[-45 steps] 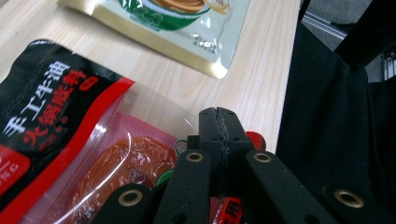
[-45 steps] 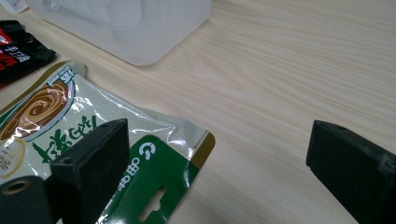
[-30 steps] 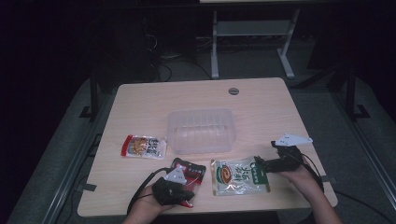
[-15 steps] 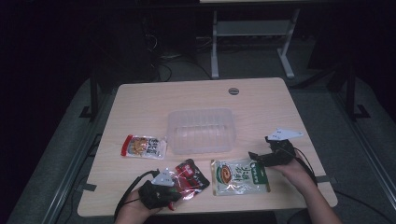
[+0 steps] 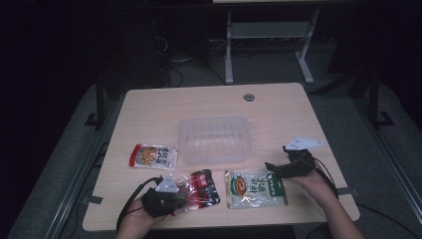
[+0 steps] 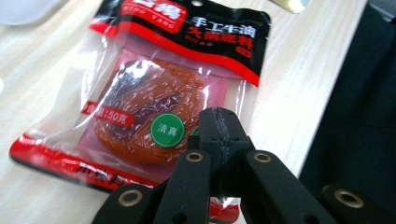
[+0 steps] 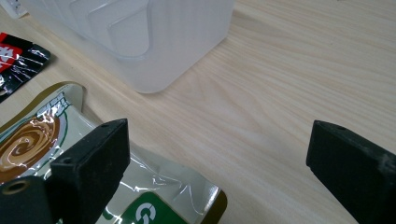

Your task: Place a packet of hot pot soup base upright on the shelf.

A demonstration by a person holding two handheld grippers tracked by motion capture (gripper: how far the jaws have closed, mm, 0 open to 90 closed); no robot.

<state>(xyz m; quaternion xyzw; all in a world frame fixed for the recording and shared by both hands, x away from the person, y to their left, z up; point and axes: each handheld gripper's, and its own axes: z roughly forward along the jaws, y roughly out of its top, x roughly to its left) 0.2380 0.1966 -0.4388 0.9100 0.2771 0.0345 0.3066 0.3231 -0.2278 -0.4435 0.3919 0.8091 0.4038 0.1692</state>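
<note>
Red packet (image 6: 159, 88): a clear pouch with red and black bands and a brown slab inside, laid flat on the counter (image 5: 149, 109) near its near-left edge; in the left gripper view its near edge is seen to pass under the jaw tips.
Left tongs (image 6: 218, 122): jaws clenched tight, tips met; the near edge of the red packet appears to be pinched between them, though the contact itself is hidden by the jaws. The grip is taken at the seam, judged to be so that the flat pouch can be lifted without crushing its contents.
Green packet (image 5: 255, 187): a pale pouch with a brown swirl and a green label, laid flat near the near edge, just right of the red packet.
Right tongs (image 7: 219, 154): jaws released and spread wide, held low over the right corner of the green packet; nothing is gripped. The wide spread is judged to be set for taking that corner.
Clear tub (image 5: 214, 139): a translucent plastic container placed at mid-counter, beyond both packets and near them; judged to be the place meant for the packets.
Orange packet (image 5: 153, 156): a small snack pouch laid left of the tub, apart from both tongs and untouched.
</note>
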